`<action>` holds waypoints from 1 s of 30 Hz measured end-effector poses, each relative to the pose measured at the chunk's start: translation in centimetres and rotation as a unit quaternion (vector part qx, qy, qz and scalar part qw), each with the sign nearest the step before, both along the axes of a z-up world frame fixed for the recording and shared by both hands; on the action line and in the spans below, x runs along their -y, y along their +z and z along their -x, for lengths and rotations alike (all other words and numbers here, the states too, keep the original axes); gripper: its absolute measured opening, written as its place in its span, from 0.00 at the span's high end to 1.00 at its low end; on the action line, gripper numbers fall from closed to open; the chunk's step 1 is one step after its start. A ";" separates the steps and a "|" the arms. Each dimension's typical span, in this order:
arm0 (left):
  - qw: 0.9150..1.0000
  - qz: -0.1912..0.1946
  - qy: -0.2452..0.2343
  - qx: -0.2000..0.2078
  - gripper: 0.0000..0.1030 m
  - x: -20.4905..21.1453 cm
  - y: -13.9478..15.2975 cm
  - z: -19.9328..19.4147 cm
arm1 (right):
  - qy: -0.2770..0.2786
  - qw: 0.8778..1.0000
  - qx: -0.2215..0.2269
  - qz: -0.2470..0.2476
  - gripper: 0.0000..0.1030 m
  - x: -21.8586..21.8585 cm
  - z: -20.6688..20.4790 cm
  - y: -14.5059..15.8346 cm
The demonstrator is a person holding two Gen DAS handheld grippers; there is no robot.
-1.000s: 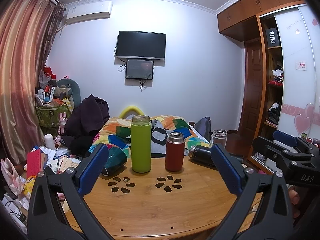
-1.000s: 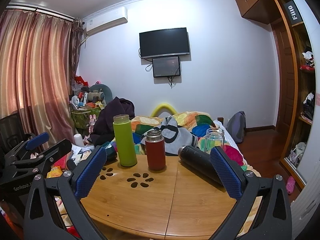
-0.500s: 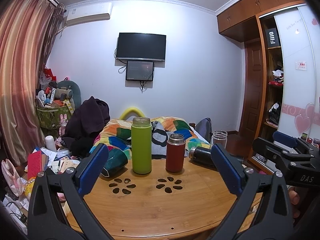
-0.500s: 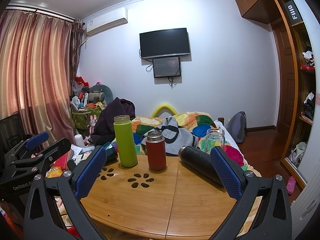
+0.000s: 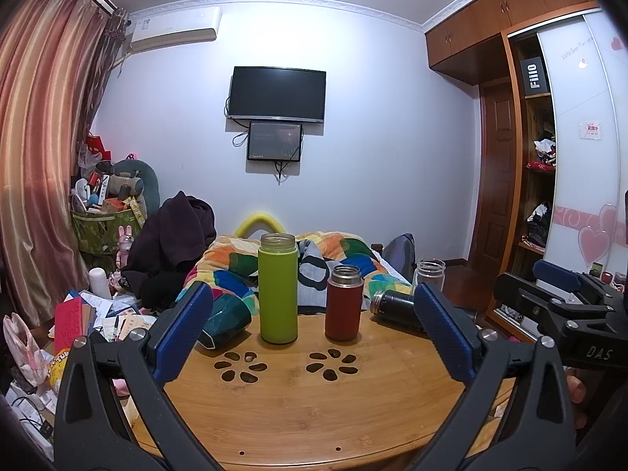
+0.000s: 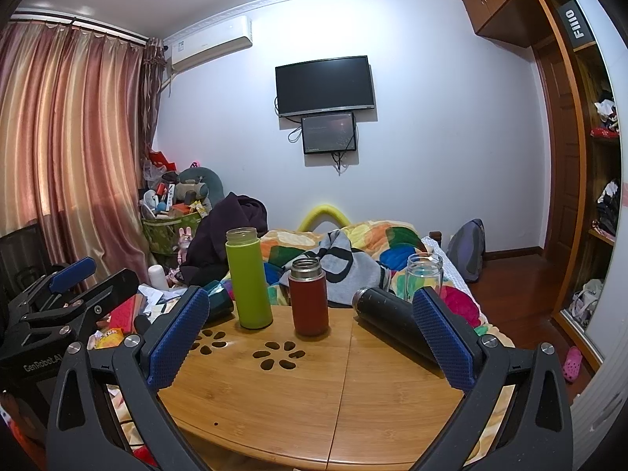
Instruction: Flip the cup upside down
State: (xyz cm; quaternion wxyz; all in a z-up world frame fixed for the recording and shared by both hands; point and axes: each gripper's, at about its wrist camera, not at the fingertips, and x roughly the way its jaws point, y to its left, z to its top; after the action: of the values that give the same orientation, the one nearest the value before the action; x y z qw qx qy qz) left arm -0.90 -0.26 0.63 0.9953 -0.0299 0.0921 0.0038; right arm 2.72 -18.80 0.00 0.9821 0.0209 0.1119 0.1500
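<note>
On a round wooden table [image 5: 314, 404] [image 6: 314, 392] stand a tall green cup [image 5: 277, 289] [image 6: 248, 280] and a shorter red cup [image 5: 344, 304] [image 6: 308, 298], both upright with open mouths. A black flask [image 5: 396, 308] [image 6: 392, 324] lies on its side at the right. A dark teal cup [image 5: 225, 320] [image 6: 218, 304] lies on its side at the left. A clear glass jar [image 5: 430, 274] [image 6: 424, 276] stands upright at the far right edge. My left gripper [image 5: 314, 337] and right gripper [image 6: 310, 337] are both open and empty, held over the table's near edge, short of the cups.
A bed with a colourful quilt [image 5: 341, 251] lies behind the table. Clutter and papers [image 5: 90, 314] fill the floor at the left. A wardrobe [image 5: 541, 180] stands at the right. Each gripper shows in the other's view, the right gripper [image 5: 557, 302] and the left gripper [image 6: 59, 306].
Both views have shifted very slightly; the cups sit a touch lower in the left wrist view. Nothing on the table has moved and both grippers stay open.
</note>
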 end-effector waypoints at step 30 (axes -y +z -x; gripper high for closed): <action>0.999 -0.013 0.011 -0.045 0.00 -0.7 -1.5 -4.1 | -0.002 1.000 -0.015 -0.014 0.00 0.7 -0.9 -0.8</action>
State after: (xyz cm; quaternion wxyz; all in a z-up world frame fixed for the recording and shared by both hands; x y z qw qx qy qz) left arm 3.15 0.48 -0.86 0.9903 -0.0181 0.1363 0.0175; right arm 3.60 -19.52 -0.84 0.9803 0.0369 0.1241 0.1494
